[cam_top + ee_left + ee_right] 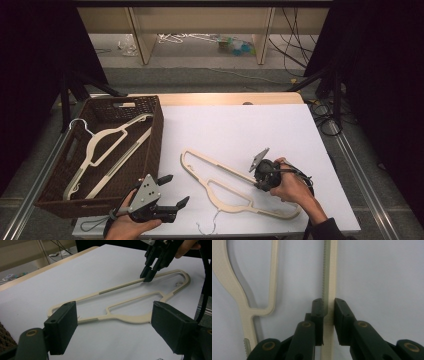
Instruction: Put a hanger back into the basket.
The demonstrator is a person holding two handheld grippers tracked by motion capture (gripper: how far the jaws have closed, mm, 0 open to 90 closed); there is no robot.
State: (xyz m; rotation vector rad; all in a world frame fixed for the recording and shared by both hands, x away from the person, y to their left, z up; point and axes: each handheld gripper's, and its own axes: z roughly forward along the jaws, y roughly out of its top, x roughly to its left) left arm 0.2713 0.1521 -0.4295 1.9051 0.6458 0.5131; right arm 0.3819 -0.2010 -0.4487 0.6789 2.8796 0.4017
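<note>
At your left, a brown wicker basket (155,135) sits on the white surface (240,125), touching its left edge. It holds a cream hanger (107,147) lying flat inside.

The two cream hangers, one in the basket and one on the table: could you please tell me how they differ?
The hanger in the basket leans tilted inside the brown wicker basket; the hanger on the table lies flat on the white surface. The basket hanger is untouched; the table hanger's bar is pinched by the right gripper. Both share the same cream colour and shape.
</note>
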